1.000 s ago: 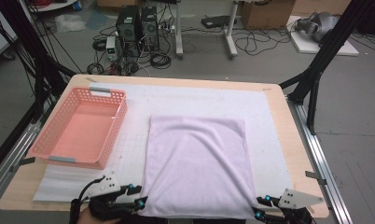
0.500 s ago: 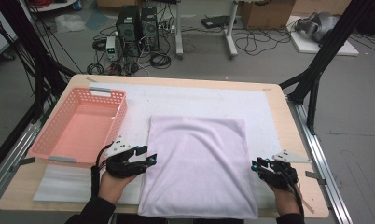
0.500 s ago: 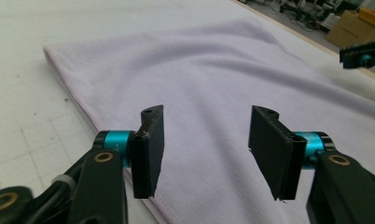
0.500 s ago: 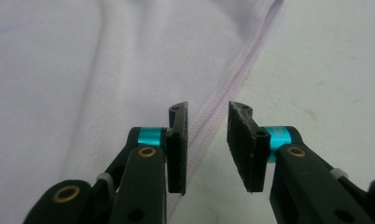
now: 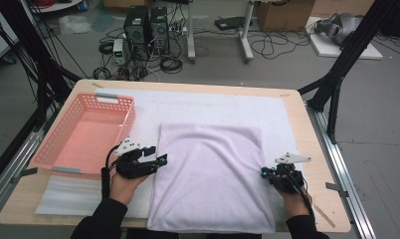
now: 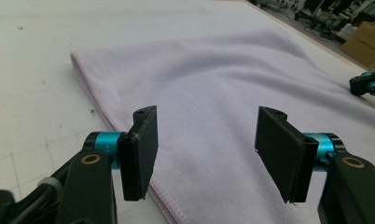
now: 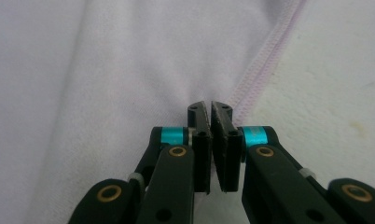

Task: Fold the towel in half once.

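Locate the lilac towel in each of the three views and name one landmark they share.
High view: the lilac towel lies flat at table centre, right of the pink basket.
Left gripper view: it spreads across the middle and right.
Right gripper view: it covers the left and centre.
Shared landmark: the towel's stitched hem, lying on the white mat.

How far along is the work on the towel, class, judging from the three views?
Done: the lilac towel lies flat on the white mat. In hand: the right gripper has just closed at the towel's right hem, whether it pinches cloth is unclear; the left gripper has been opening over the left hem, nothing between its fingers. Left: no fold made, and the pink basket is empty.
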{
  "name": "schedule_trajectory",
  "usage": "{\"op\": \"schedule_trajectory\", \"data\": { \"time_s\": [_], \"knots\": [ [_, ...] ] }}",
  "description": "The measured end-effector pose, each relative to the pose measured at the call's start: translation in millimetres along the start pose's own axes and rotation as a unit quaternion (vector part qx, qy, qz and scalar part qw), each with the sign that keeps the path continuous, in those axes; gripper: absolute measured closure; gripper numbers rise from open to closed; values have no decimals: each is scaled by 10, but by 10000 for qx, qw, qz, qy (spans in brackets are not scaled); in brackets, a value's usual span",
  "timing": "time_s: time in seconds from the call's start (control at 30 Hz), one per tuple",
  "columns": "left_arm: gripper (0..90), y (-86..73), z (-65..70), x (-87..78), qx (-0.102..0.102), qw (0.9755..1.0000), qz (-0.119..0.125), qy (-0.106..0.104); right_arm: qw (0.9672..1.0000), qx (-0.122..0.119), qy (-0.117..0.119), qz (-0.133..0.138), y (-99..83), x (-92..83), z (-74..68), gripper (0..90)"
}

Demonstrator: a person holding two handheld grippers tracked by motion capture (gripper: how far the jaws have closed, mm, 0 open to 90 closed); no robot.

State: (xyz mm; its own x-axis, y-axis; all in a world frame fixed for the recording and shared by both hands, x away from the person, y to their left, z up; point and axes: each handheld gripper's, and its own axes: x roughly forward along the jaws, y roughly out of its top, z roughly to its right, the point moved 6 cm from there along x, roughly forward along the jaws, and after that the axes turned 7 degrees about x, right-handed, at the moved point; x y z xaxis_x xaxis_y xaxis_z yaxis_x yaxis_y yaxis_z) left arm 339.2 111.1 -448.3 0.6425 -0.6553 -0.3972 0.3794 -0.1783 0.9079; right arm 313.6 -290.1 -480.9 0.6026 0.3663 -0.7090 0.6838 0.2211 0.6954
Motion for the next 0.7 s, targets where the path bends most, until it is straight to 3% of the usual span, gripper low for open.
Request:
{"op": "schedule_trajectory", "data": {
  "time_s": [0.1,0.2,0.43,0.5,0.53,0.63,0.7],
  "knots": [
    [399,40,-20,52,11,10000,71,27,9998,-68,-187,-64,-11,-82,58,870],
    [402,57,-46,130,37,9999,-49,104,9997,29,-147,-198,-69,-96,106,883],
    [409,161,-162,248,-59,9997,-35,231,9998,6,87,163,64,-68,128,724],
    [414,177,-237,296,-141,9993,-6,338,9996,-2,93,277,126,-57,154,687],
    [414,180,-280,344,-185,9990,-108,395,9994,27,111,325,154,-54,164,669],
    [435,208,-369,463,-93,9982,-251,528,9989,45,147,434,241,-28,207,655],
    [445,261,-466,547,-147,9969,-266,723,9987,33,188,465,288,-1,229,654]
  ]
}}
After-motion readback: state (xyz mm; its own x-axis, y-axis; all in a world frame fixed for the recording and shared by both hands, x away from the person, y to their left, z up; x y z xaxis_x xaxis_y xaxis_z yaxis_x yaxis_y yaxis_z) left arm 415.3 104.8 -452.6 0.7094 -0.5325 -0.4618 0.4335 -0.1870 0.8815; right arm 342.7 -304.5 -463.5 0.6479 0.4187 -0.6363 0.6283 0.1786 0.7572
